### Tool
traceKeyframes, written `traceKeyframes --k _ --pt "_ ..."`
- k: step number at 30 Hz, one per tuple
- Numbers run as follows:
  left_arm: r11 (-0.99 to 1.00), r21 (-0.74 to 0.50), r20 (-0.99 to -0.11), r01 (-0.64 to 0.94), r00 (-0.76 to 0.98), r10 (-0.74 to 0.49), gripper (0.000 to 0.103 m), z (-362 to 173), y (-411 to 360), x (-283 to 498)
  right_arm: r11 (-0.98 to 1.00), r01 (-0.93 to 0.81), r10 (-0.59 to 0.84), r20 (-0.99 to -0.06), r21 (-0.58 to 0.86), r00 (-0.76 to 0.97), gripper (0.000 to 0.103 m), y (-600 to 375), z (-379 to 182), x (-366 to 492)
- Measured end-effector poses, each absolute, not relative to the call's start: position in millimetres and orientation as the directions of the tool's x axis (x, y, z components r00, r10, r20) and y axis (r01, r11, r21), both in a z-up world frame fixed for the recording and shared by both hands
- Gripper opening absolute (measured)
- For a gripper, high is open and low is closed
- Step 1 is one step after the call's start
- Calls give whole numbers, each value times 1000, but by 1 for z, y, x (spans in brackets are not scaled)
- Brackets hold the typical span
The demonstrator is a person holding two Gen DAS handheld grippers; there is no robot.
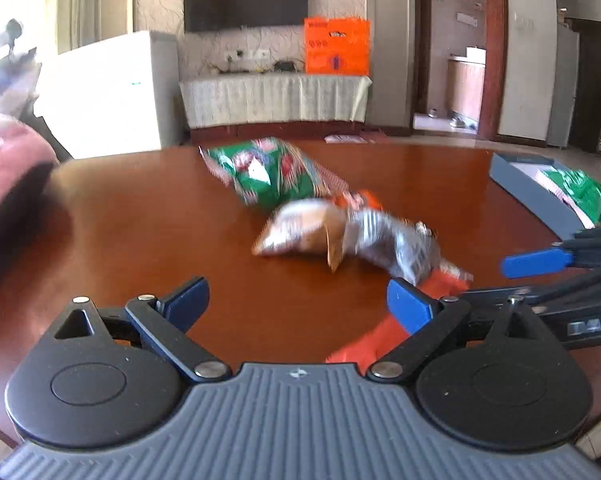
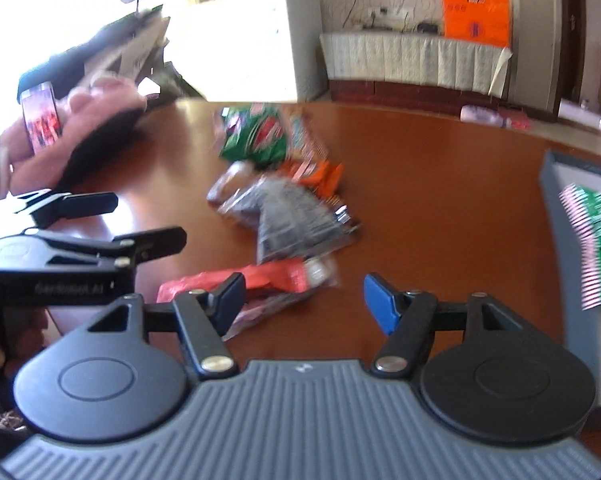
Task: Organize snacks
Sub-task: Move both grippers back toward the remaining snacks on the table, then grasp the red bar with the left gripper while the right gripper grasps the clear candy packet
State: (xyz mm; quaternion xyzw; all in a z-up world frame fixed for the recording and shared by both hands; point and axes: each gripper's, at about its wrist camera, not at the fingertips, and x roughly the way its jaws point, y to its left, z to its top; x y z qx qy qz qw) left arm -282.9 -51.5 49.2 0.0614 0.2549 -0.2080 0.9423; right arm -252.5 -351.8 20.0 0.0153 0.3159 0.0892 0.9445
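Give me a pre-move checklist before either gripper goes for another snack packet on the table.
1. Left gripper open, nothing between its fingers: ok.
2. Right gripper open and empty: ok.
3. Grey tray in view, green packet already in it: ok.
4. Loose packets separated for a clean grasp: not ok; the silver packet, tan packet and orange packet overlap.
5. Red packet lying nearest the right gripper: ok.
6. Picture sharp enough to aim: not ok, blurred.

We make out little — "DAS" in pale letters on the right gripper (image 1: pixel 540 264) body, by the table's (image 1: pixel 140 240) right edge; print on the snack packets is blurred
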Motion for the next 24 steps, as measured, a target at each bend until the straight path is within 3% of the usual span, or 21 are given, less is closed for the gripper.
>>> traceKeyframes --k 5,15,17,19,20,24 --pt "882 30 -535 470 753 -383 90 31 -53 -279 987 -159 102 -635 -33 766 67 -335 5 -246" --pt "770 118 -541 627 691 -480 89 20 -114 -289 998 -5 -36 -634 -63 773 65 -388 13 -256" --pt "775 95 -543 625 685 -486 81 20 -116 -287 1000 -16 2 -611 -17 792 65 -391 18 -259" --pt "787 50 -546 615 676 -494 55 20 -114 -282 999 -43 33 -589 -2 807 65 -388 22 -259" --pt "788 14 -552 615 662 -507 50 20 -112 -279 999 -53 36 -586 -12 810 65 -385 21 -257" --pt "793 -5 -555 609 658 -509 44 19 -110 -275 996 -77 40 -596 -37 802 63 -372 17 -246"
